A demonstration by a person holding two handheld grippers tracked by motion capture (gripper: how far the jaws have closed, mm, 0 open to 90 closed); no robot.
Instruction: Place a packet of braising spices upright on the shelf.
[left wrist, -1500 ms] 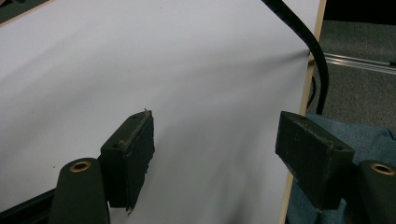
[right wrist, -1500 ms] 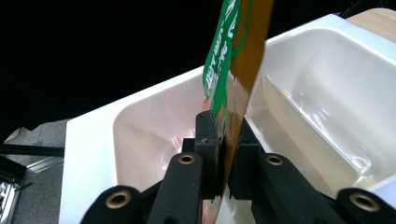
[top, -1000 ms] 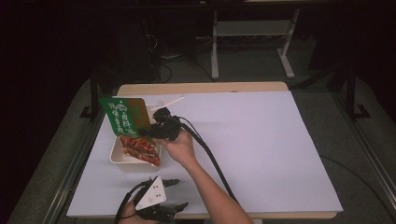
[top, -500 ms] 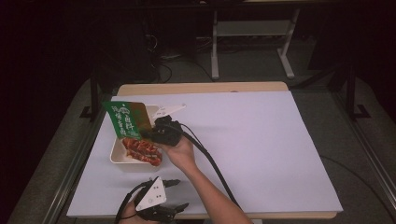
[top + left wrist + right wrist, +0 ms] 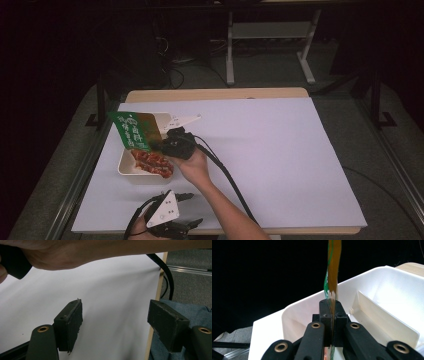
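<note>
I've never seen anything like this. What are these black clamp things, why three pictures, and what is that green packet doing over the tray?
No robot here: a person holds a two-jaw clamp in each hand. The high view looks down on the table; the other two pictures come from cameras riding on each clamp. The right gripper is shut on a green food pouch, held above a white tray with reddish food in it. The left gripper rests near the table's front edge, jaws open, holding nothing. A white spoon-like piece lies beside the tray.
</note>
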